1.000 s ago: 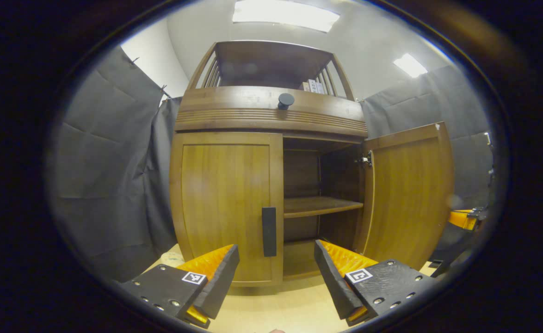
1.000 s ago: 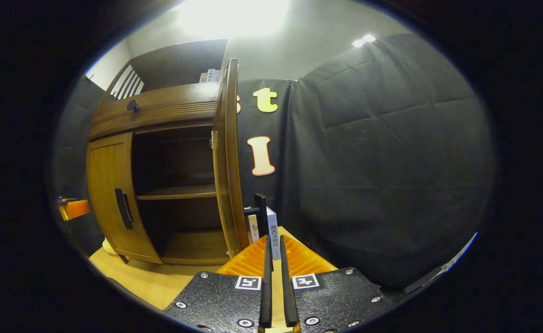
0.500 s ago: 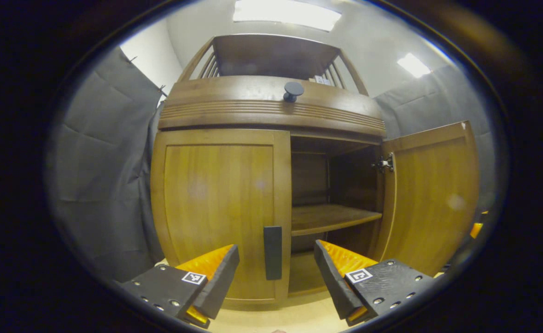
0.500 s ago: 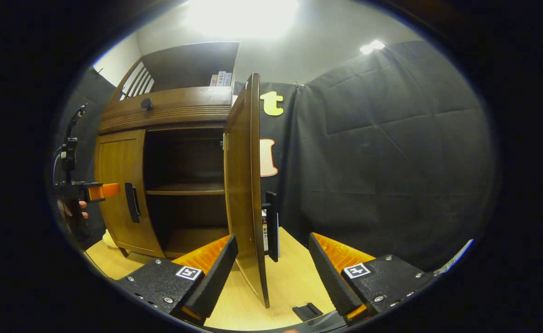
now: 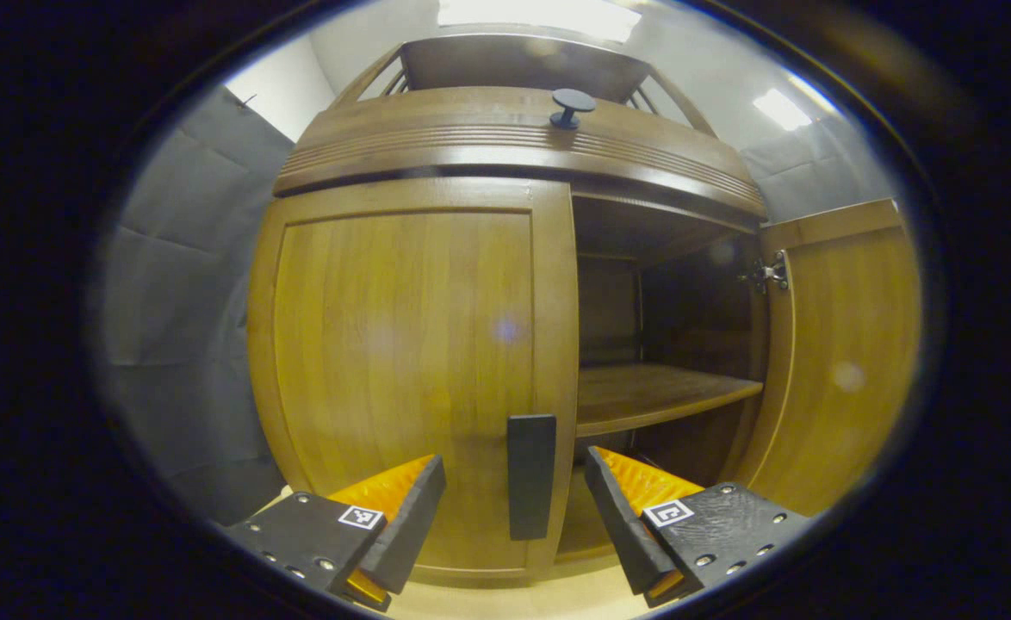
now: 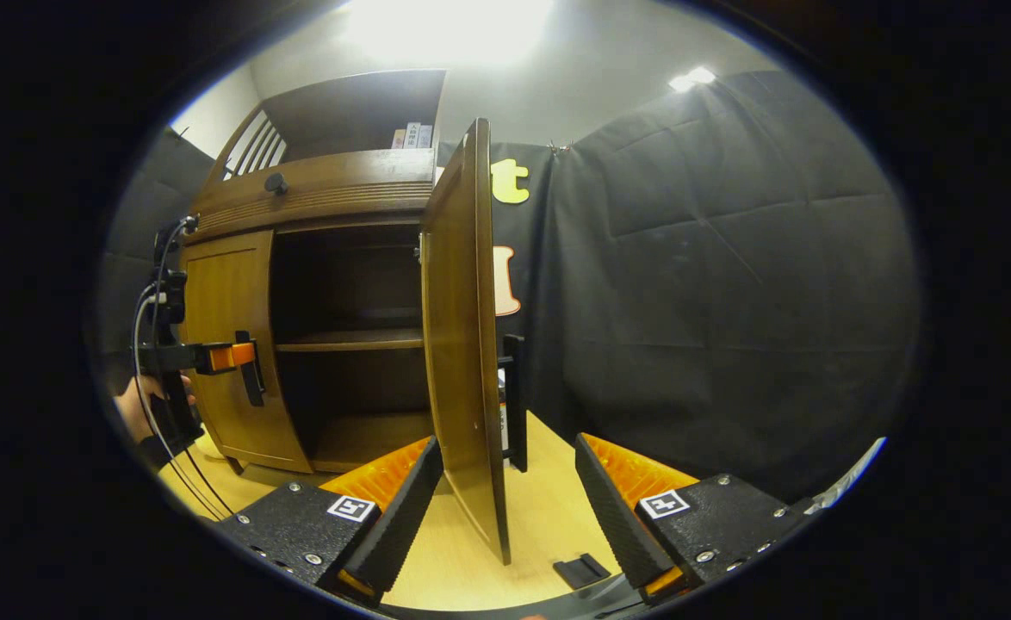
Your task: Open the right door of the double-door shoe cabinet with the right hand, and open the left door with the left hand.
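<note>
Our left claw, fingers apart, straddles the closed brown wooden left door's stiff black bar handle; we'd clamp there.

No legible txt — books atop cabinet too small to read.

Right door cut off at 3 o'clock, books too small to read, hand partly cut off at 9 o'clock
</note>
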